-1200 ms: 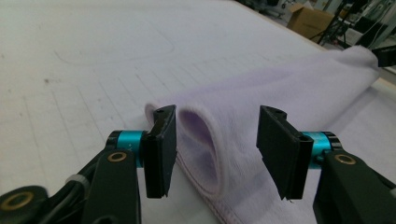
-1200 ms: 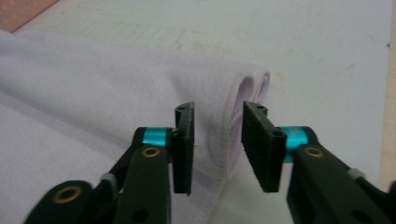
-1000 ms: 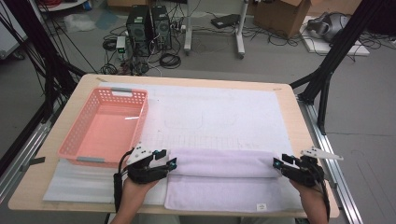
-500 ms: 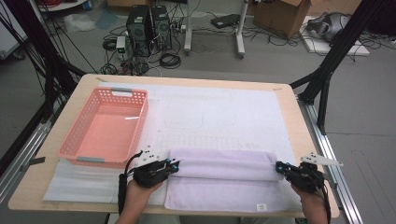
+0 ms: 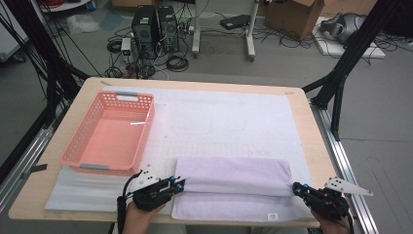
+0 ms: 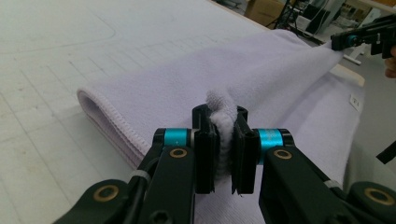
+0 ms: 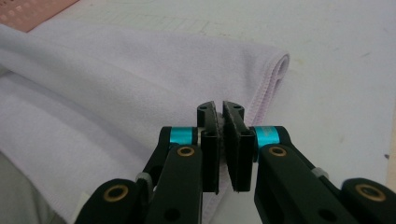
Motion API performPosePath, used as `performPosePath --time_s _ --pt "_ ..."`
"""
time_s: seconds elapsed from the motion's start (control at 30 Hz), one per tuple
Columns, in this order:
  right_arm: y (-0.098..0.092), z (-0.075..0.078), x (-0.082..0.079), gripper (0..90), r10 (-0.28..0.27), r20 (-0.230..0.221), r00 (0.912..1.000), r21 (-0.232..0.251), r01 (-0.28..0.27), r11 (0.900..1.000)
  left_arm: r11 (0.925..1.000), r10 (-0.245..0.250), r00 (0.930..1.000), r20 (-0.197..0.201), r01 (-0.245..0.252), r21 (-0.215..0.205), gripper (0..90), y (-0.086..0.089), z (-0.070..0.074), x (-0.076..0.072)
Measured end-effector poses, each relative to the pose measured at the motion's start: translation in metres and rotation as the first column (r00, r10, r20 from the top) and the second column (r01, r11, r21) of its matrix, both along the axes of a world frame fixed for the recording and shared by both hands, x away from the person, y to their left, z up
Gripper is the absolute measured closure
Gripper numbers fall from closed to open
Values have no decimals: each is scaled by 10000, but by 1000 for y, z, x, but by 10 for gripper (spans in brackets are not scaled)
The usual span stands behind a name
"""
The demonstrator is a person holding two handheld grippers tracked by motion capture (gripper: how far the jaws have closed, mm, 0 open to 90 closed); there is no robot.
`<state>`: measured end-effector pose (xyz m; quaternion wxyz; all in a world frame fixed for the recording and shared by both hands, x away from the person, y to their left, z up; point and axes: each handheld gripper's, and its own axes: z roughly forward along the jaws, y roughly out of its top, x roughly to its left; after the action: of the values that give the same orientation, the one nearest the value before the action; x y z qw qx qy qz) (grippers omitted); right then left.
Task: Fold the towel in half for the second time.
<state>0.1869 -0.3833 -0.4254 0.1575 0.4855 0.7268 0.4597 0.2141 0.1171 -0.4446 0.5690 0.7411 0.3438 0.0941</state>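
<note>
Wooden surface (image 5: pixel 311 126) under a white mat (image 5: pixel 234 122), cables on the grey floor beyond. Half-folded lilac terry towel (image 5: pixel 234 178) beside the pink plastic basket (image 5: pixel 109 134); left gripper (image 5: pixel 178 185) and right gripper (image 5: pixel 296 187) each clamp a towel corner.

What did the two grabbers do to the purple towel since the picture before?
Both jaws have just been closing. The left gripper pinched the towel at its left end, the right gripper at its right end, and both slid toward the table's near edge, drawing the fold along. The pink basket stayed put.

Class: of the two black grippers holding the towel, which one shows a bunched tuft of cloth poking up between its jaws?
The left gripper: a tuft of the pale lilac terry towel bulges between its jaws. The right gripper shows none.
</note>
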Motion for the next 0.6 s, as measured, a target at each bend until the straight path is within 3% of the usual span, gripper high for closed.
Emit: performPosePath --time_s 0.13,0.33,0.4,0.47,0.5,0.6 --pt "2 3 -13 856 196 211 9996 -151 -193 9997 9999 -80 10000 54 81 -105 817 6 2 -9" --pt "2 5 -33 855 416 257 9988 -157 -412 9990 9982 -559 9981 -241 554 -226 786 11 -1 -22" --pt "1 2 -38 835 449 137 9989 -167 -447 9989 9985 -283 9991 -317 268 -467 628 14 0 -22" --pt "-2 -1 -41 709 275 -9 9996 -86 -275 9996 9947 233 9987 -443 -276 -986 458 17 3 -18" --pt "-5 0 -42 688 123 2 9999 45 -123 9999 9927 376 9987 -338 -412 -1134 429 19 5 -16" --pt "-15 7 -41 686 -210 689 9974 592 170 9981 9909 673 9977 -55 -675 -1166 423 21 9 -10"
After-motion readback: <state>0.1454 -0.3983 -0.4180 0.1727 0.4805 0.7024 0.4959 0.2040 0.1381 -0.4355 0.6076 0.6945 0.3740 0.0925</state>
